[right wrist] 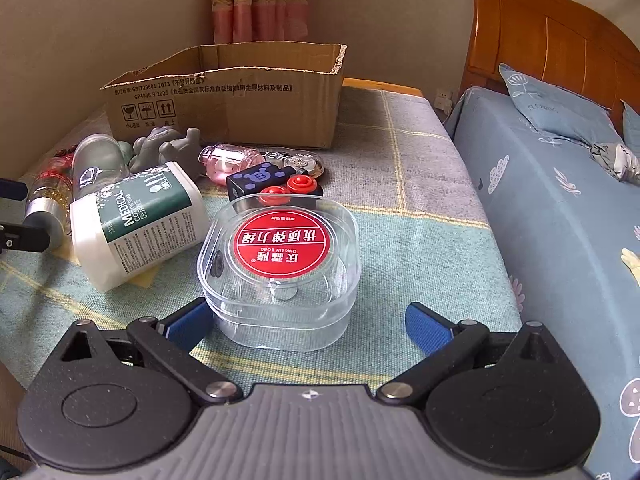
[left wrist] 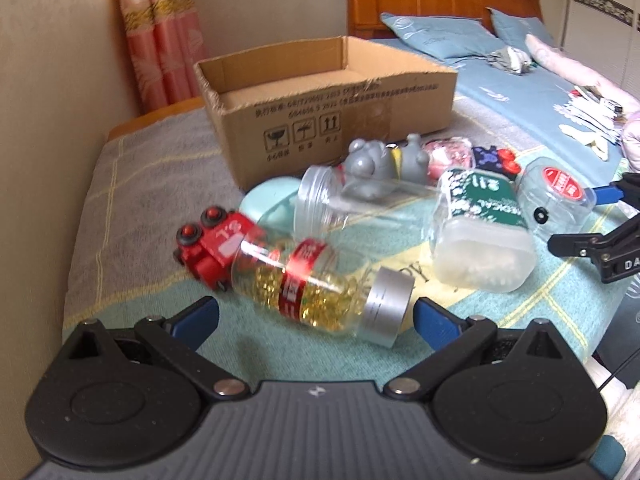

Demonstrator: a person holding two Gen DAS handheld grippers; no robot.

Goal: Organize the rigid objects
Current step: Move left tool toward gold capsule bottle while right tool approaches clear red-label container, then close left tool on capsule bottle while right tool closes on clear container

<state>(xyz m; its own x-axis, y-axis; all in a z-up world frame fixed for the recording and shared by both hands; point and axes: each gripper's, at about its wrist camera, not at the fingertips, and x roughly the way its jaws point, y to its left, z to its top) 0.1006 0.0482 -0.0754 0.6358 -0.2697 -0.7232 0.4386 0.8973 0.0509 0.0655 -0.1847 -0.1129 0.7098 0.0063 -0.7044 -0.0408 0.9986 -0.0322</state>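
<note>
A clear bottle of yellow capsules (left wrist: 320,290) with a silver cap and red label lies on its side just ahead of my open left gripper (left wrist: 316,318), between its blue fingertips. A red toy truck (left wrist: 212,246) lies behind it. In the right wrist view a clear square box with a round red label (right wrist: 280,256) sits between the blue fingers of my open right gripper (right wrist: 308,324). A white cotton-swab tub with a green label (right wrist: 136,224) lies to its left. A cardboard box (right wrist: 236,100) stands open at the back.
An empty clear jar (left wrist: 340,204), a grey figure (left wrist: 376,164), a pink item (right wrist: 228,162) and a dark toy with red wheels (right wrist: 276,186) lie on the checked cloth. A bed with blue sheets (right wrist: 560,208) lies to the right.
</note>
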